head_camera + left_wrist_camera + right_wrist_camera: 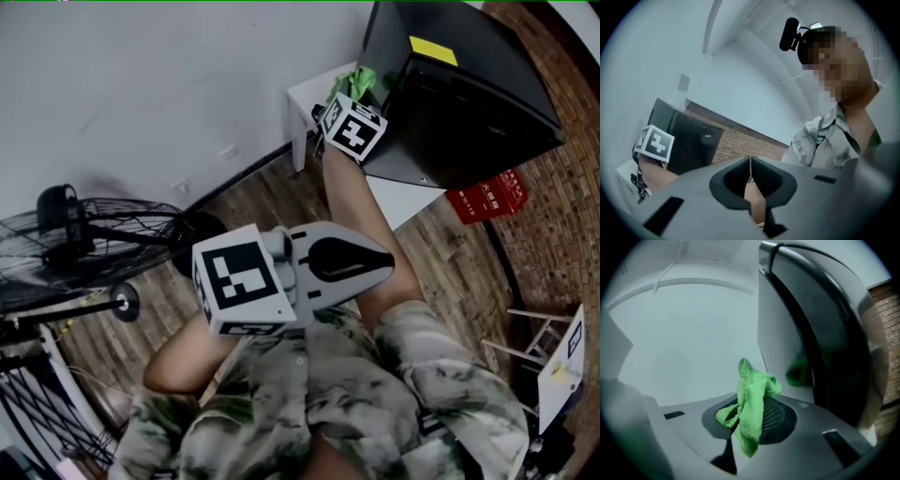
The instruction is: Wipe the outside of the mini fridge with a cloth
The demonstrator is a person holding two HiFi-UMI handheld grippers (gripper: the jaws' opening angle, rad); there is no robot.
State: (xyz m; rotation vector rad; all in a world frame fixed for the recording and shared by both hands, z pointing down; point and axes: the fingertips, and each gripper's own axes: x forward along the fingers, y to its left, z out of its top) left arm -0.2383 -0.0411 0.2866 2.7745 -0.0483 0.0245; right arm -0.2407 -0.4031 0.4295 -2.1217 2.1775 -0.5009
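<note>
The right gripper [751,403] has its jaws clamped on the green cloth [755,383], just beside the mini fridge [820,333] on the white counter [405,201]. Contact is unclear. Wiping seems about to begin, and next the cloth needs pressing flat. The left gripper [750,160], jaws together and empty, hangs well back from the fridge. A fan [89,248] stands clear of it.

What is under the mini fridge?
A white table carries the mini fridge. The fridge hides its own base and the part of the tabletop beneath it.
</note>
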